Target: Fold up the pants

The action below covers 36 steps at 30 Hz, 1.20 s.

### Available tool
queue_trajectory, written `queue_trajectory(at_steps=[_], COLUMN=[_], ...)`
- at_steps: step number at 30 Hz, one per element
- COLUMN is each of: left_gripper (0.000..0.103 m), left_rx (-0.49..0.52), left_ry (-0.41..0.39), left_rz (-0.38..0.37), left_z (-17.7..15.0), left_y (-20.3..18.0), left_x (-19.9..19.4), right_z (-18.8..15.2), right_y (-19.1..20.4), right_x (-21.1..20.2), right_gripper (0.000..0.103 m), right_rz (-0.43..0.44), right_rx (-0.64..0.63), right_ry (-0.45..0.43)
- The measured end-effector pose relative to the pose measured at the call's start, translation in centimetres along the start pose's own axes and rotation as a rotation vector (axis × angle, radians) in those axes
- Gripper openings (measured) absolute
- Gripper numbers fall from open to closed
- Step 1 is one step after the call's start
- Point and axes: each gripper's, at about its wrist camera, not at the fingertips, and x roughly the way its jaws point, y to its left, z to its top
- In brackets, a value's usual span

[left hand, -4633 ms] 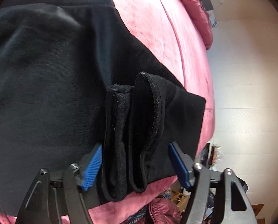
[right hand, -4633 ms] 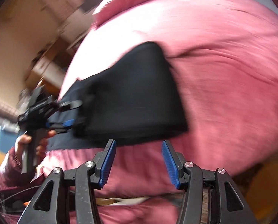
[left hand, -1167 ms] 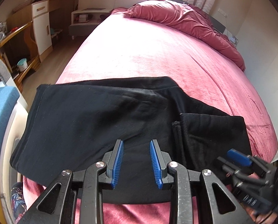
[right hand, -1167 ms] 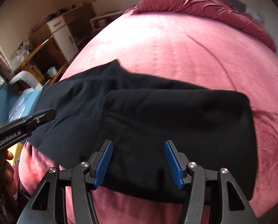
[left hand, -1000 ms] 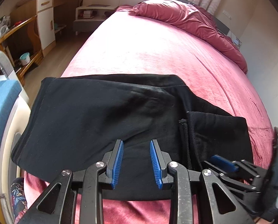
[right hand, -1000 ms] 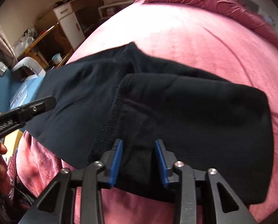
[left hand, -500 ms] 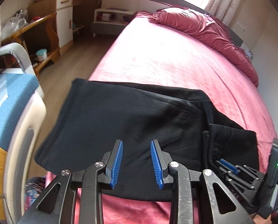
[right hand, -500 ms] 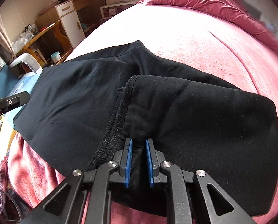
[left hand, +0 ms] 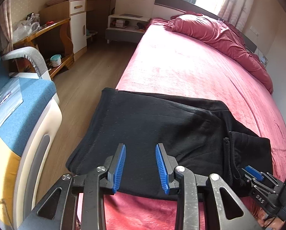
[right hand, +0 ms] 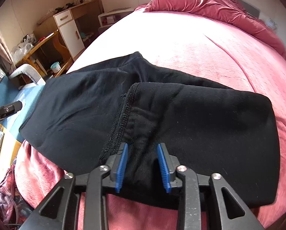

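Black pants [left hand: 162, 126] lie partly folded on the pink bed [left hand: 190, 67], leg ends laid back over the body, left end hanging off the bed's left edge. My left gripper [left hand: 140, 165] is open and empty above the near edge of the pants. My right gripper [right hand: 142, 165] is open, its blue pads either side of a bunched ridge of the folded top layer [right hand: 210, 118] by its frayed hem [right hand: 119, 122]. The right gripper also shows in the left wrist view [left hand: 258, 176], low at the pants' right end.
A rumpled red duvet [left hand: 219, 36] lies at the head of the bed. A blue-topped chair [left hand: 18, 103] stands close on the left. A wooden desk [left hand: 47, 30] and a white cabinet [left hand: 77, 28] line the far left wall, a nightstand [left hand: 123, 25] beyond.
My right gripper shut on the folded layer's edge, then opened again, leaving a bunched ridge between its pads. My left gripper has pulled back and up, staying open.
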Motion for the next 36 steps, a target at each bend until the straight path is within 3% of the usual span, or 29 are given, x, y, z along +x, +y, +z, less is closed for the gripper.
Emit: queue_trajectory(at_steps=[4, 6, 14, 18, 22, 25, 27, 32, 35, 36], left_gripper=[0.035, 0.043, 0.045, 0.059, 0.059, 0.059, 0.067, 0.064, 0.048, 0.048], left_rx=[-0.066, -0.119, -0.424, -0.592, -0.683, -0.719, -0.748, -0.811, -0.833, -0.83], left_ry=[0.04, 0.062, 0.111, 0.152, 0.207, 0.223, 0.255, 0.291, 0.303, 0.302], left_rz=[-0.041, -0.073, -0.155, -0.226, -0.268, -0.243, -0.277, -0.308, -0.323, -0.328], left_z=[-0.2, -0.4, -1.0, -2.2, -3.3, -4.1, -4.6, -5.5, -5.5, -5.5], left_y=[1.9, 3.3, 11.8, 15.7, 17.2, 17.7, 17.9, 18.1, 18.0, 17.9], left_x=[0.6, 0.9, 1.8, 3.0, 4.5, 5.2, 5.9, 7.4, 8.2, 8.4], right_z=[-0.2, -0.1, -0.8, -0.9, -1.0, -1.0, -1.1, -1.2, -1.3, -1.3], right_y=[-0.5, -0.5, -0.5, -0.5, -0.5, -0.6, -0.7, -1.1, -1.2, -1.2], right_x=[-1.3, -1.8, -2.0, -2.0, -1.7, -1.5, -1.3, -0.9, -0.7, -0.6], right_gripper=[0.043, 0.047, 0.053, 0.055, 0.056, 0.056, 0.057, 0.057, 0.057, 0.057], right_rz=[0.009, 0.013, 0.037, 0.046, 0.053, 0.051, 0.051, 0.051, 0.047, 0.047], right_rx=[0.018, 0.022, 0.043, 0.047, 0.051, 0.057, 0.063, 0.08, 0.086, 0.087], right_ry=[-0.023, -0.027, -0.012, -0.012, -0.001, 0.009, 0.015, 0.031, 0.039, 0.041])
